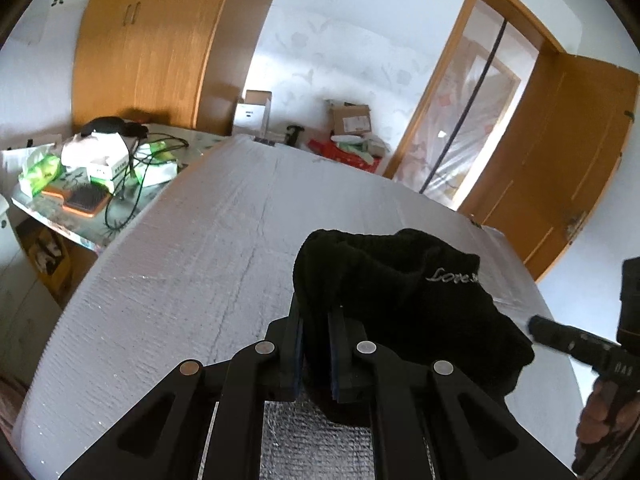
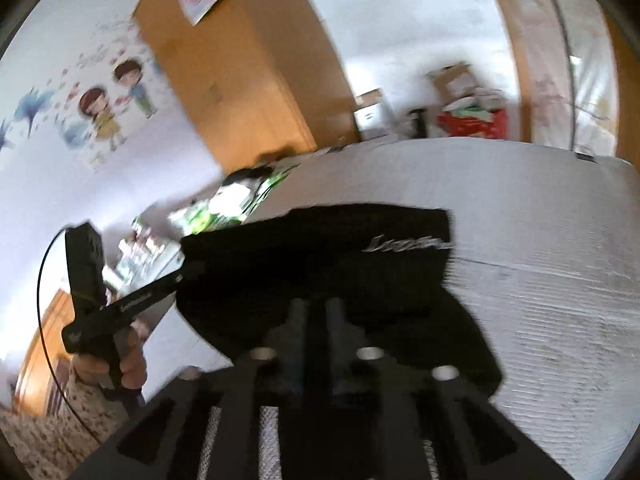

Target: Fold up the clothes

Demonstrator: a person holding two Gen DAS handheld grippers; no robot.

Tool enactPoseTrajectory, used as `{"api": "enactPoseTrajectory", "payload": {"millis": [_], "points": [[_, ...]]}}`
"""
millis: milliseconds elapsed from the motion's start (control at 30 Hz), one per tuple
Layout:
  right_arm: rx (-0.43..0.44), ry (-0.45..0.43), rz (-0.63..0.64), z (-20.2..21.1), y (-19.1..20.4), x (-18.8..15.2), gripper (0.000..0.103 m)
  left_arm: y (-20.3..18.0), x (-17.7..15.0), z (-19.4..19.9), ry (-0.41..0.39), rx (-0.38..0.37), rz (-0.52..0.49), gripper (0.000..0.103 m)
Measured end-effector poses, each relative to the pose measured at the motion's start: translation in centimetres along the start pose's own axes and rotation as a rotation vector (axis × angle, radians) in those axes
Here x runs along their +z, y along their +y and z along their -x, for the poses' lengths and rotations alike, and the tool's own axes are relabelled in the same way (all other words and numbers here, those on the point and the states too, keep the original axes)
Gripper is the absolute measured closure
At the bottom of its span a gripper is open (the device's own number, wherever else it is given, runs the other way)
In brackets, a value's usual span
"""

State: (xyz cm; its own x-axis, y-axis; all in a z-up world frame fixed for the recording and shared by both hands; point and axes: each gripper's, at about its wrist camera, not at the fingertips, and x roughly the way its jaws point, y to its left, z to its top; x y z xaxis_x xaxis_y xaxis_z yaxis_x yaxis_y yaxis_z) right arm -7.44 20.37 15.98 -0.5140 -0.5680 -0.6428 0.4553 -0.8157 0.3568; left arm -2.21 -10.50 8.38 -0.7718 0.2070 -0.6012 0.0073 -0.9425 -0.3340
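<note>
Black garment (image 1: pixel 400 304) is hanging bunched above the silver mat (image 1: pixel 200 248), the left gripper (image 1: pixel 316 320) pinching its near edge; the right gripper (image 2: pixel 316 312) sits blurred against the cloth, so its grip cannot be told. Held by one corner only, the cloth risks sagging and folding crooked. Beyond the garment, a cluttered side table (image 1: pixel 92 184) and boxes (image 1: pixel 348 120) are standing clear

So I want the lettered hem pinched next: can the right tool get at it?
Probably yes. The right tool sits against the black garment, and the silver lettering lies just beyond it, uncovered. The left tool grips another edge.
</note>
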Motion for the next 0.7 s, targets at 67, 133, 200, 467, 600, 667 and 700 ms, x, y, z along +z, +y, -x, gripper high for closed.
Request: {"api": "enactPoseTrajectory", "payload": {"millis": [67,133,200,467,600,667,700], "points": [[-0.017,0.04,0.029,-1.3,0.9,-0.2,0.07,0.0,-0.2,-0.1,0.004,-0.005,0.0,0.093],[-0.05,0.063,0.041,-2.5,1.2,-0.3,0.07,0.0,-0.5,0.0,0.004,-0.007,0.0,0.093],[-0.101,0.059,0.025,-2.9,0.8,-0.2,0.091,0.5,-0.6,0.2,-0.001,-0.004,0.015,0.093],[-0.158,-0.074,0.037,-0.5,0.2,1.9,0.101,2.7,-0.5,1.1,-0.023,0.031,0.064,0.093],[-0.204,-0.127,0.067,-0.2,0.1,3.9,0.101,3.8,-0.7,1.5,-0.026,0.058,0.082,0.093],[-0.211,-0.156,0.072,-0.2,0.0,5.2,0.101,4.5,-0.8,1.8,-0.026,0.067,0.095,0.093],[-0.215,-0.172,0.076,-0.2,-0.1,5.9,0.101,4.9,-0.8,1.9,-0.026,0.072,0.104,0.093]]}}
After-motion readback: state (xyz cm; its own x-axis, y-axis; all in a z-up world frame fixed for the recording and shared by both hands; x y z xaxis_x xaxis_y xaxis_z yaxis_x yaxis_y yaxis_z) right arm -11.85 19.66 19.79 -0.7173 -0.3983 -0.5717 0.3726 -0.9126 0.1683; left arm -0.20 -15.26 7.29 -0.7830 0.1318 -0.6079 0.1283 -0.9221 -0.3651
